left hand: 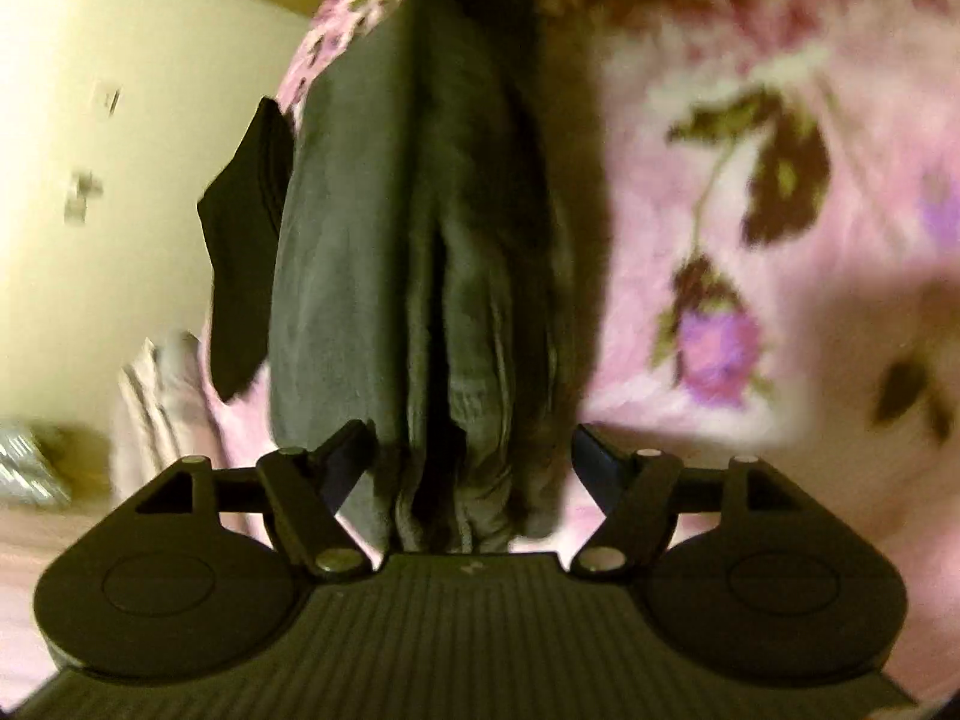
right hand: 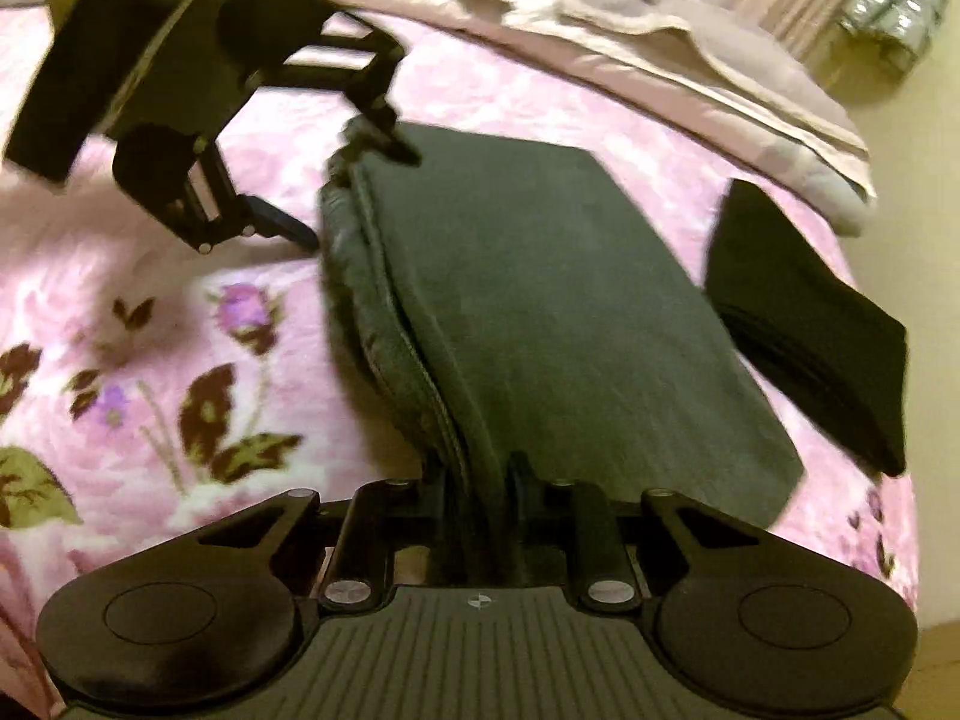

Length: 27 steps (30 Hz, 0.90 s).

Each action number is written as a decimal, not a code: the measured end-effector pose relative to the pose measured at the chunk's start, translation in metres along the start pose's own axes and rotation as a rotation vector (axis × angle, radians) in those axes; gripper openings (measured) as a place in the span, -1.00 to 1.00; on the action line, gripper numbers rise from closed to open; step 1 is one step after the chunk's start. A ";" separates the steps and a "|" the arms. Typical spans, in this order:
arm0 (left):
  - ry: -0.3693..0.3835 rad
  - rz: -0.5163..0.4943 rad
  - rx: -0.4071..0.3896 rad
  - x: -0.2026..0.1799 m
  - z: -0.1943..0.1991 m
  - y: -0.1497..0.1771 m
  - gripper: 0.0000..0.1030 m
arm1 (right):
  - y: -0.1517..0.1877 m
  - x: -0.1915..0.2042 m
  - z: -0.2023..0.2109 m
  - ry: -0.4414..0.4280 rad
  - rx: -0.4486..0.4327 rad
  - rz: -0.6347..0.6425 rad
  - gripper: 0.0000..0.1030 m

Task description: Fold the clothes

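The folded dark grey garment (right hand: 558,312) lies flat on the pink floral blanket (right hand: 150,372) that covers the bed, its layered edges stacked along the side nearest the flowers. The right tool (right hand: 483,516) is pinched together on the near end of that stacked edge, with the cloth running straight up between its fingers. The left tool (right hand: 354,180) sits at the far end of the same garment with its fingers spread wide; one fingertip touches the far corner, the other hangs just beside the folded edge (nothing is caught between them). From the left wrist view, the grey folds (left hand: 420,276) fill the gap between the parted fingers of the left tool (left hand: 468,450).

Just beside the garment, near the bed's edge, rests a smaller folded black cloth (right hand: 804,330). Beyond both lies a rumpled pale mauve sheet (right hand: 660,48), and a shiny silver object (right hand: 894,6) sits blurred in the far corner.
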State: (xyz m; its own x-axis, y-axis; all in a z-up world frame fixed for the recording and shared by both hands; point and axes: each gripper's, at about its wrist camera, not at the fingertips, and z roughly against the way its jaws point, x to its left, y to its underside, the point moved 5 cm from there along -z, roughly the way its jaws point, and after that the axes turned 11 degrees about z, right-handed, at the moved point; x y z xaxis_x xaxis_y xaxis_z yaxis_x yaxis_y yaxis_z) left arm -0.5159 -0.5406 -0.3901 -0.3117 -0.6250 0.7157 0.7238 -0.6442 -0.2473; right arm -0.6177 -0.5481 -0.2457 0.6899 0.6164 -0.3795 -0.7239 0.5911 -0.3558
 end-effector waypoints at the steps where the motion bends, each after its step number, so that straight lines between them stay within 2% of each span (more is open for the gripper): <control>1: -0.014 -0.017 0.013 0.000 -0.005 0.000 0.40 | 0.001 -0.005 0.002 0.001 0.003 -0.019 -0.63; 3: 0.021 0.039 0.030 0.007 -0.008 -0.002 0.33 | 0.003 -0.009 0.004 0.003 0.005 -0.032 -0.63; 5: 0.057 0.092 0.045 0.013 -0.009 -0.003 0.18 | 0.008 -0.006 0.005 0.009 0.004 -0.034 -0.63; 9: 0.105 0.180 0.041 0.026 -0.002 -0.001 -0.05 | 0.020 0.015 0.001 0.035 0.003 -0.005 -0.60; 11: 0.137 0.244 0.040 0.036 0.001 -0.002 -0.07 | 0.024 0.029 -0.005 0.061 -0.016 0.025 0.05; 12: 0.163 0.281 0.040 0.043 0.000 -0.001 -0.07 | 0.026 0.036 -0.008 0.075 -0.030 0.041 0.61; 13: 0.190 0.319 0.040 0.050 0.000 0.001 -0.07 | 0.026 0.042 -0.012 0.086 -0.042 0.062 0.65; 16: 0.254 0.402 0.032 0.068 -0.004 0.006 -0.07 | 0.022 0.052 -0.027 0.101 -0.069 0.135 0.64; 18: 0.280 0.423 0.026 0.072 -0.001 0.007 -0.07 | 0.021 0.044 -0.031 0.113 -0.062 0.148 0.61; 20: 0.293 0.424 0.023 0.071 0.005 0.007 -0.07 | 0.020 0.036 -0.036 0.125 -0.056 0.162 0.33; 21: 0.288 0.417 0.024 0.070 0.006 0.007 -0.06 | 0.019 0.031 -0.038 0.130 -0.053 0.168 0.01; 22: 0.272 0.407 0.029 0.068 0.006 0.005 -0.05 | 0.019 0.027 -0.040 0.136 -0.050 0.175 -0.15; 24: 0.219 0.375 0.041 0.062 0.007 0.000 0.04 | 0.018 0.019 -0.044 0.148 -0.044 0.188 -0.32; 27: 0.117 0.309 0.054 0.047 0.010 -0.011 0.21 | 0.014 0.005 -0.032 0.142 -0.044 0.153 -0.44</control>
State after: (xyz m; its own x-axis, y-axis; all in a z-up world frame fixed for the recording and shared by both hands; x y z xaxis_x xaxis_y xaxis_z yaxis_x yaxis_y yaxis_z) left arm -0.5323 -0.5583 -0.3470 -0.1389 -0.8354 0.5317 0.8255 -0.3943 -0.4039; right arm -0.6247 -0.5529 -0.2801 0.5669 0.6158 -0.5471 -0.8215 0.4717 -0.3204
